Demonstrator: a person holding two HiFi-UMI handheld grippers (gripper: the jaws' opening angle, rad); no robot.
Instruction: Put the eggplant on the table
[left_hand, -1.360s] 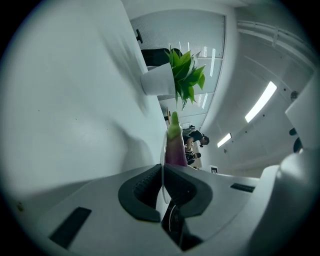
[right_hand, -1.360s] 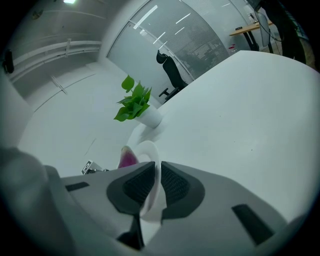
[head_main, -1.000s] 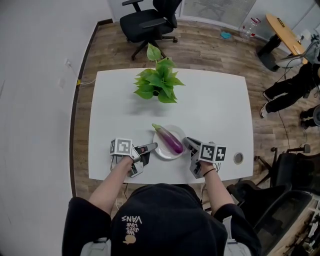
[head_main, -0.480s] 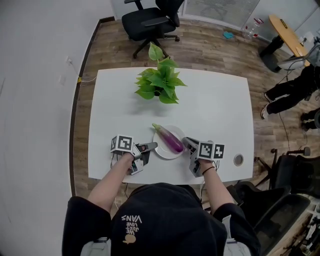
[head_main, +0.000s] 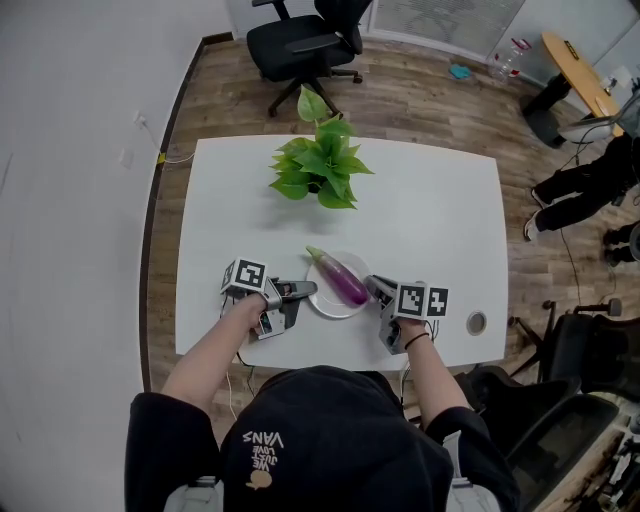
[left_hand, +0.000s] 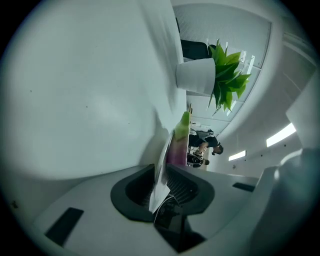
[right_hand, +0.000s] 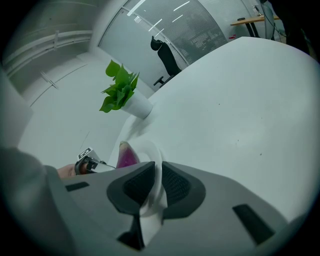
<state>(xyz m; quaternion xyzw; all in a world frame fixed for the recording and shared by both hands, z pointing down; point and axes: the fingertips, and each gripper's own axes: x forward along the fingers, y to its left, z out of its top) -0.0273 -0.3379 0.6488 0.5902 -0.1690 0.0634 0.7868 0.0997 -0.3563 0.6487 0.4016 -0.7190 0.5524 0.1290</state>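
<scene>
Eggplant (head_main: 340, 277) lies on the plate (head_main: 322, 306), lower centre; right tongs (head_main: 373, 286) pinch the rim; left tongs (head_main: 304, 290), rim between them, have just been opening; next, probably, they must take the eggplant to bare worktop (head_main: 430, 220).

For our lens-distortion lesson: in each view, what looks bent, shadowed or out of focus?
Head view: the table has edges bowed outward; the plant casts a soft shadow. Left gripper view: round dark border, tabletop curved. Right gripper view: same border; the near rim of the plate is blurred.
</scene>
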